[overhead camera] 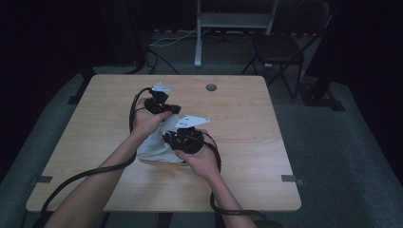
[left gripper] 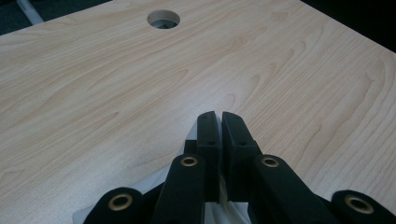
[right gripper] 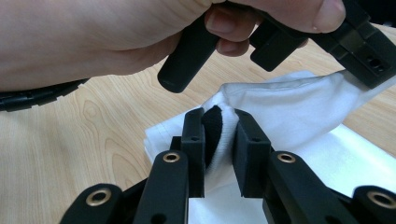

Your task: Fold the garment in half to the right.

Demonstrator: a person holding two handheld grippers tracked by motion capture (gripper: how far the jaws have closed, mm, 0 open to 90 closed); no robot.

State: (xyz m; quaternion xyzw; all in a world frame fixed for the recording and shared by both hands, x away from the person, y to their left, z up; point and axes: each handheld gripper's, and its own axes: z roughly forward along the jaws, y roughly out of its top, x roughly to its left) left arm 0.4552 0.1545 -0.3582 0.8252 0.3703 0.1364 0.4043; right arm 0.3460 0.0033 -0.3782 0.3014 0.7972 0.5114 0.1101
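Observation:
A white cloth (overhead camera: 153,148) lies bunched at the middle of the wooden table (overhead camera: 247,156), held between both hands. My left gripper (overhead camera: 174,110) is above its far edge; in the left gripper view the jaws (left gripper: 218,117) stand almost together with a strip of the cloth (left gripper: 213,213) pinched low between them. My right gripper (overhead camera: 169,138) is at the cloth's right side. Its jaws (right gripper: 219,122) clamp a raised fold of the cloth (right gripper: 289,105), with something dark showing inside the fold. Farther off in that view, the left gripper (right gripper: 369,60) pulls up a cloth corner.
A round cable hole (overhead camera: 211,87) sits near the table's far edge, also visible as the hole (left gripper: 163,19) ahead of the left jaws. Black cables trail off the front edge. Behind the table stand a folding chair (overhead camera: 280,47) and a metal stand (overhead camera: 198,38).

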